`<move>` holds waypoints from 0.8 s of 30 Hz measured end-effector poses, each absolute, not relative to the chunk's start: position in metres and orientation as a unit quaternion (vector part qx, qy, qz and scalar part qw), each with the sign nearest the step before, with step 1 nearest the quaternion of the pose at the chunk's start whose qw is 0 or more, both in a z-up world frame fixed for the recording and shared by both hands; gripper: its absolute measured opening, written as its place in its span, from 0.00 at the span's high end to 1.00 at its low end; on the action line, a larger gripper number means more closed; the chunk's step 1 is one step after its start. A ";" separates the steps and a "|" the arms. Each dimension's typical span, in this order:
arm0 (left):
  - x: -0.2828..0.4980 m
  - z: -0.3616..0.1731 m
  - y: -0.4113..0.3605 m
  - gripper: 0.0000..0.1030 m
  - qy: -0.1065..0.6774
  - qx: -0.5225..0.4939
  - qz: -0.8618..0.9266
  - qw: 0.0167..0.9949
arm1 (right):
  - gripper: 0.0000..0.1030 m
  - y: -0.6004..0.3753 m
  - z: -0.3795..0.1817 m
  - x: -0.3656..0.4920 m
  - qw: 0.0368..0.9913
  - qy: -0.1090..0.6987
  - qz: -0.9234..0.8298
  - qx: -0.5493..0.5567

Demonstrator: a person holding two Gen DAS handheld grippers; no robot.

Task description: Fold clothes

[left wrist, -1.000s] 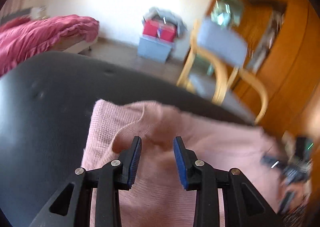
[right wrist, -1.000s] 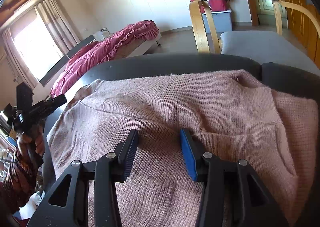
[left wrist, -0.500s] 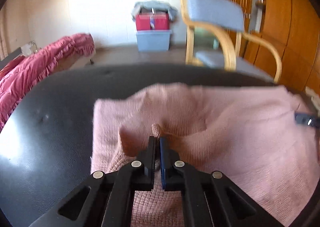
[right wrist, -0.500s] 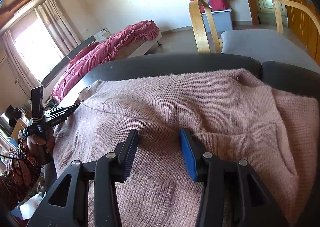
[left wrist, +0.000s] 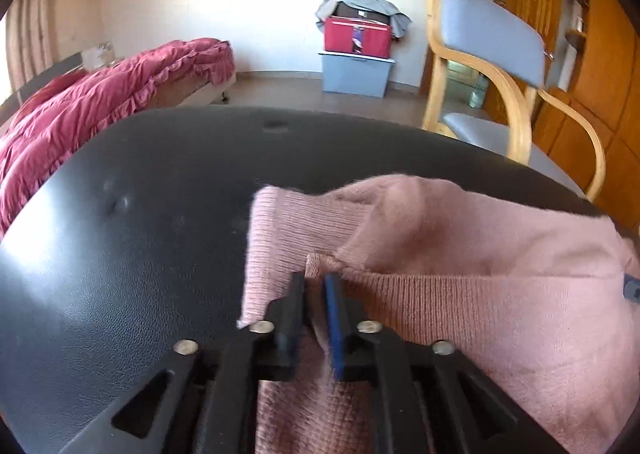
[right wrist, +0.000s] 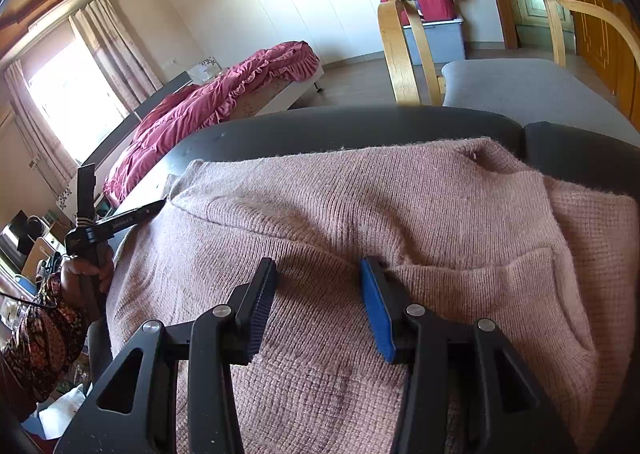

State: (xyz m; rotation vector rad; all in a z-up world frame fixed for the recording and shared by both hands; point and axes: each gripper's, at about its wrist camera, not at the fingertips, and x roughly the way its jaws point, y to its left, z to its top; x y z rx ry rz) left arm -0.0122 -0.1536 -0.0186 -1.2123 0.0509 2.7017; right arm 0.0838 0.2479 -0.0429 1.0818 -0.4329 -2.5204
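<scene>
L tongs (left wrist: 315, 286) clenched on pink sweater (right wrist: 360, 206) edge; R tongs (right wrist: 318, 274) released, resting on knit (black worktop (left wrist: 120, 234)) — advise carrying the fold over evenly, w/o bunching.

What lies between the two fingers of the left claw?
A pinched fold of the pink knitted sweater, clamped by the left claw; the left wrist view shows it.

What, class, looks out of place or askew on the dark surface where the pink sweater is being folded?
Nothing is spilled or damaged. The pink sweater lies rumpled on the dark surface, its ribbed cuff lifted and bunched where the left gripper pinches a fold. The right gripper is open over the knit.
</scene>
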 end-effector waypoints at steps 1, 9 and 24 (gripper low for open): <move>-0.010 -0.017 -0.152 0.82 0.019 -0.412 0.906 0.094 | 0.55 0.248 -0.043 0.084 0.182 -0.155 -0.892 0.383; 0.039 0.026 -0.169 0.80 -0.100 -0.297 0.949 0.041 | 0.55 0.248 -0.025 0.097 0.195 -0.152 -0.911 0.331; -0.003 -0.029 -0.100 0.79 -0.056 -0.396 0.904 0.154 | 0.55 0.231 -0.038 0.088 0.179 -0.122 -0.901 0.375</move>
